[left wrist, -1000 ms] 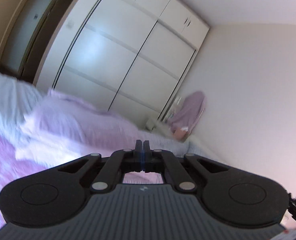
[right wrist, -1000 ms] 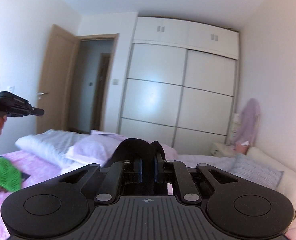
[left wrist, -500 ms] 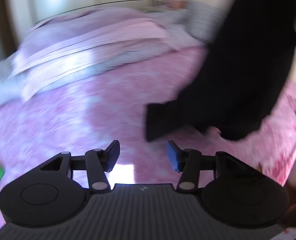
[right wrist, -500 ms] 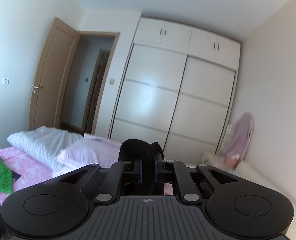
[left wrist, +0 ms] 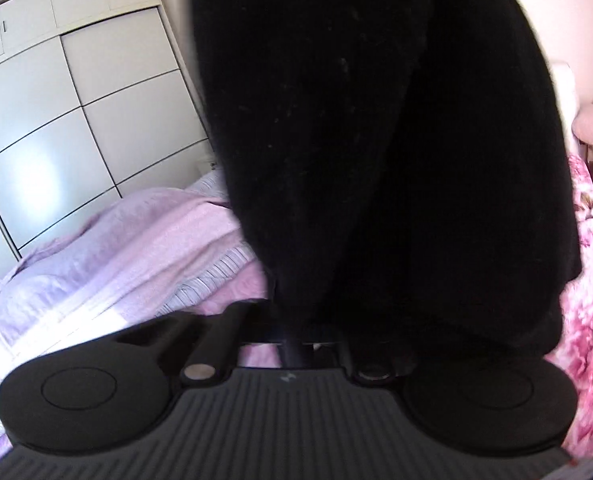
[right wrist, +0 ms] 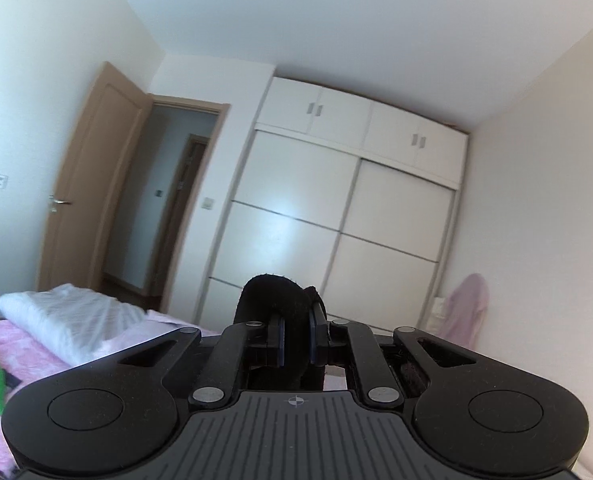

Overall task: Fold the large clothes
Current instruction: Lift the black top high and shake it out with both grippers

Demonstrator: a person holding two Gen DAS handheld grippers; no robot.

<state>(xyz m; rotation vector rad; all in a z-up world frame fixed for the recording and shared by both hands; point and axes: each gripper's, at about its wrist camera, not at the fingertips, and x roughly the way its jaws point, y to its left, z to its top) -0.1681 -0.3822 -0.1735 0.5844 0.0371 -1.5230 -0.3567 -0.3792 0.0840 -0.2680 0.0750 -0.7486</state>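
Bed (left wrist: 588,240) behind; black garment (left wrist: 376,140) hides left tool (left wrist: 296,344), grip unclear; right tool (right wrist: 295,338) pinching it.

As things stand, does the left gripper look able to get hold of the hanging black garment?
Probably yes. The black garment hangs right in front of the left gripper, draping over its fingers, with nothing between them. The fabric hides the jaws, so whether they are open cannot be told.
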